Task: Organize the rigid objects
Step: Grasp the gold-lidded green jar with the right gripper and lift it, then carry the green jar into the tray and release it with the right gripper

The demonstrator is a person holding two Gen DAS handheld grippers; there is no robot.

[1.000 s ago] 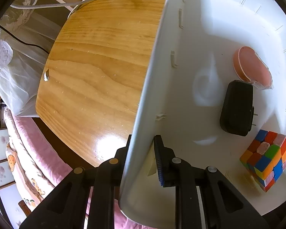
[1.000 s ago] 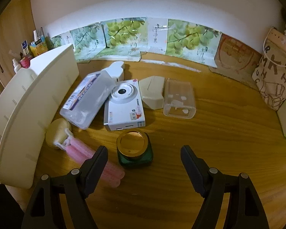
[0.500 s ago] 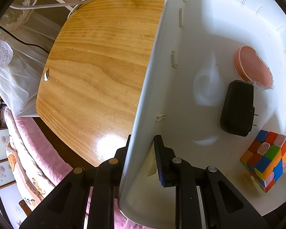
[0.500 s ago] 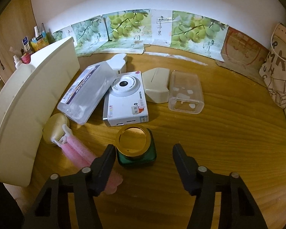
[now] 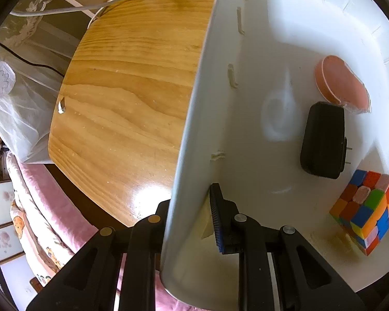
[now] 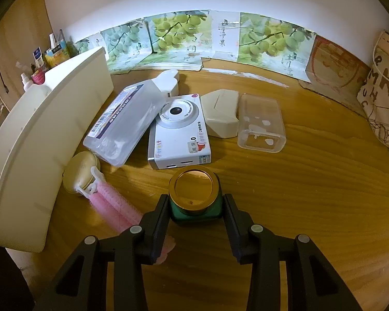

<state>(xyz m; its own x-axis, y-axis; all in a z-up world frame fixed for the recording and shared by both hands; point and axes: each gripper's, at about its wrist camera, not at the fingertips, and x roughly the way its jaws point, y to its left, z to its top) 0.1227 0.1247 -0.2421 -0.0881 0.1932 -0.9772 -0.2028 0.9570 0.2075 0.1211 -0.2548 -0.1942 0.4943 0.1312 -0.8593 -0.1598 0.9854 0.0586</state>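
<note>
Wooden surface [image 6: 311, 181] carries a green jar with a gold lid [image 6: 194, 197], which sits between the right tongs [image 6: 195, 207]; their fingers press its sides. Behind it lie a white toy camera [image 6: 180, 132], a clear bottle [image 6: 127, 119] and a pink hair roller [image 6: 114, 204]. Left tongs [image 5: 192, 215] clamp the white bin's wall [image 5: 189, 142]; inside the bin rest a Rubik's cube [image 5: 365, 212], a black charger [image 5: 322, 140] and a pink compact [image 5: 341, 85].

Upright green jar [image 6: 195, 202] with round gold lid, near the surface's front edge. Behind it, flat white toy camera [image 6: 179, 134], lens up. Clear plastic bottle [image 6: 127, 121] leaning across camera's left side. White bin [image 5: 285, 51] holding a colourful puzzle cube [image 5: 365, 212], black charger [image 5: 322, 141] and pink disc [image 5: 341, 85].
</note>
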